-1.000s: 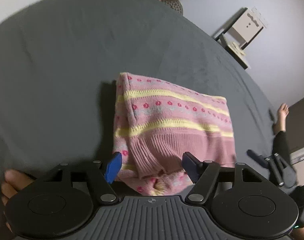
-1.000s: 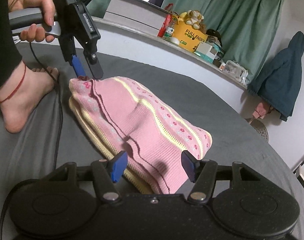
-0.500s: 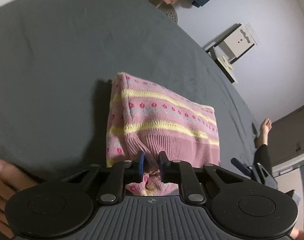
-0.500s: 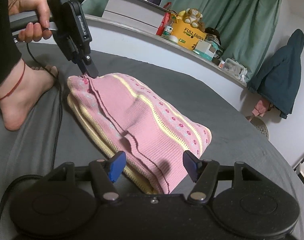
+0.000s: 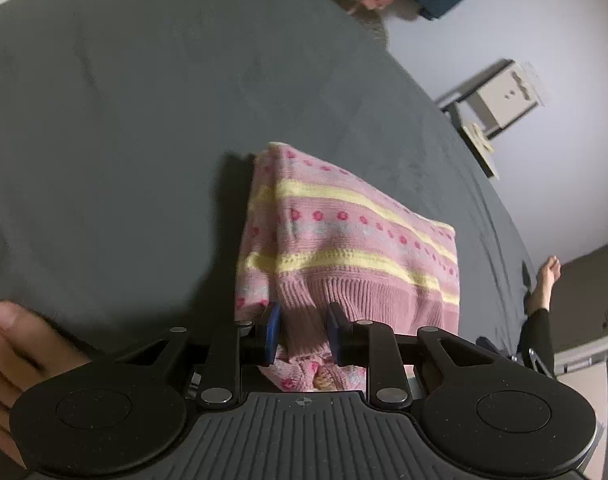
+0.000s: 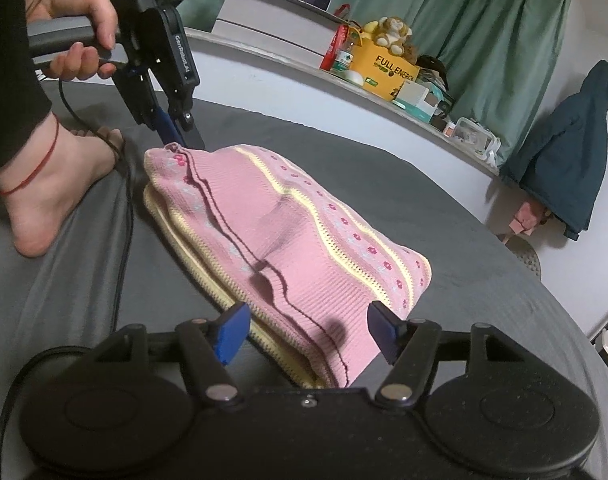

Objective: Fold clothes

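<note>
The pink knitted sweater point(image 6: 280, 240) is lying folded on the dark grey bed sheet point(image 5: 124, 120), between the two grippers, with its yellow stripes and red dots facing up. The left gripper point(image 5: 302, 332) is standing at one corner of the bundle, and its jaws are opening: the gap between the blue pads is narrow, and a bunch of the ribbed hem is sitting between them. In the right wrist view the same gripper point(image 6: 180, 136) is touching the raised corner of the knit, and a hand point(image 6: 80, 28) is holding its handle.

The right gripper point(image 6: 308, 330) is hovering over the opposite end of the sweater with its jaws wide. The fabric is lying under and between the pads, but they are not pressing on it.

From here the main risk, as I judge it, is at the left corner. The knit is thick and stretchy, so while the pads are loosening the hem may spring back or cling to one pad, and the top layer may slide off the layers below. A second risk is the black cable point(image 6: 124, 208) running beside the sweater near the bare foot point(image 6: 60, 184); if it is dragging, it could catch the edge and disturb the fold.
</note>
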Motion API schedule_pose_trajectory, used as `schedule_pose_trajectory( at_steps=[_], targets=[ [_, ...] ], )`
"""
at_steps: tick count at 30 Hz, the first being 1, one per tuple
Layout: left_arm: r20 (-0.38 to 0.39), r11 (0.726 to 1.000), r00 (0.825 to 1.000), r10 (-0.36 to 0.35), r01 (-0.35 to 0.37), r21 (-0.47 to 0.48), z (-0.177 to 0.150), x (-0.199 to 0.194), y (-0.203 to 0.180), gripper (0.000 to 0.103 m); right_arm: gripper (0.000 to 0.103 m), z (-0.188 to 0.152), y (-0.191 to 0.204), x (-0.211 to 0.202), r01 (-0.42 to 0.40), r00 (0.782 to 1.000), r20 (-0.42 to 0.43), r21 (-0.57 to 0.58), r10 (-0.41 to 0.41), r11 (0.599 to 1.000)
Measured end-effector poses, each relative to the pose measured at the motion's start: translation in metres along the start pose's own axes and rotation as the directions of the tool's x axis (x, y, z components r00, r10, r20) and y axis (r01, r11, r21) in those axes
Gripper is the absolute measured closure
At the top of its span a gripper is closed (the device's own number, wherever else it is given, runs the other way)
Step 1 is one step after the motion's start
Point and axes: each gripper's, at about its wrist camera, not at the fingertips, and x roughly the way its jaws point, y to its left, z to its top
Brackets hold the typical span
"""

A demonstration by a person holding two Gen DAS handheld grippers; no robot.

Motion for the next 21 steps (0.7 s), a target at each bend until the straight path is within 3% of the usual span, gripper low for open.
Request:
schedule_pose_trajectory(
  at_steps=[3,4,9,15,21],
  targets=[
    [0.017,0.998,1.0,0.014,-0.015,0.054,-0.001,-0.001,-0.005,0.08,0.039,0.0,0.0,0.0,0.001,1.0,0.0,-0.001,-0.001,1.0],
    [0.023,0.997,1.0,0.008,-0.01,0.072,-0.001,-0.001,-0.006,0.1,0.039,0.0,0.0,0.001,0.002,1.0,-0.001,-0.002,-0.002,1.0],
    [0.088,0.997,0.996,-0.026,0.019,0.078,-0.001,-0.016,-0.006,0.101,0.039,-0.001,0.002,0.005,0.005,1.0,0.004,-0.035,-0.005,0.999],
    [0.131,0.995,0.987,-0.095,0.091,0.031,0.002,-0.037,-0.004,0.101,0.043,0.0,0.011,0.013,-0.005,1.0,0.03,-0.198,0.011,0.98],
    [0.154,0.993,0.981,-0.117,0.114,0.028,0.0,-0.051,-0.008,0.101,0.054,0.003,0.033,0.025,0.066,0.996,0.071,-0.326,-0.045,0.943]
  ],
)
